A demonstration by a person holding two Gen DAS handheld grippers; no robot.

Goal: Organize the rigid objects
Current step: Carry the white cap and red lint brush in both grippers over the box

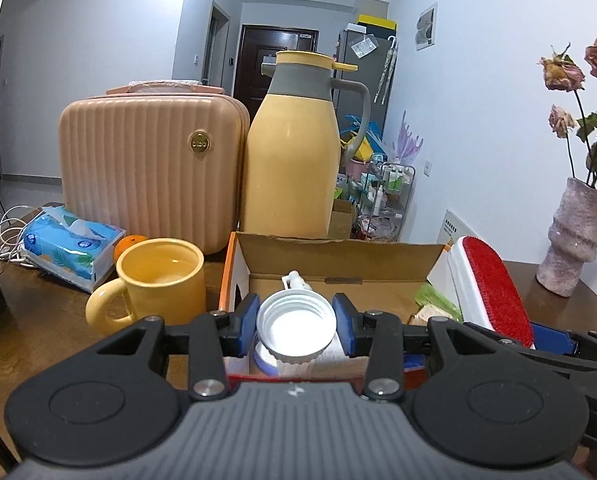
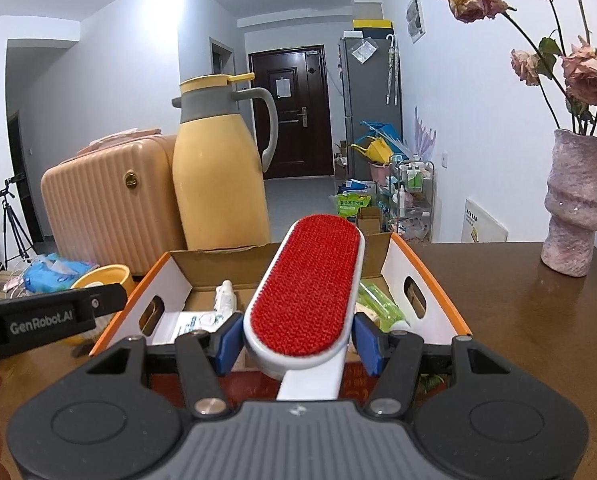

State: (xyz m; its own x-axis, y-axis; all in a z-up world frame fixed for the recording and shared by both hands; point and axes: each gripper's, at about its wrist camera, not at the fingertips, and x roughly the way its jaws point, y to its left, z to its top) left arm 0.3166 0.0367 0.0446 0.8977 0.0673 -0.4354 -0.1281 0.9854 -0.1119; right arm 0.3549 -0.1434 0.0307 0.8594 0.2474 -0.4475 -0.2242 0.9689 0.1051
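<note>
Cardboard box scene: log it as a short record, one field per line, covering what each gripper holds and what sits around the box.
left gripper: shut on white bottle, open mouth facing the camera
right gripper: shut on red lint brush, above the box
cardboard box: open, small spray bottle and green packet inside
behind box: yellow thermos jug, pink case
left of box: yellow mug, tissue pack
right of box: vase of dried roses

I count one cardboard box (image 2: 426,276) on my table (image 2: 518,320), one yellow mug (image 1: 160,280), one yellow thermos jug (image 1: 294,148), one pink ribbed case (image 1: 138,164), one tissue pack (image 1: 70,246), one orange (image 1: 127,243), one vase (image 2: 578,204), one red lint brush (image 2: 306,284), one open white bottle (image 1: 296,328), and two claws: left claw (image 1: 296,322), right claw (image 2: 298,338).
</note>
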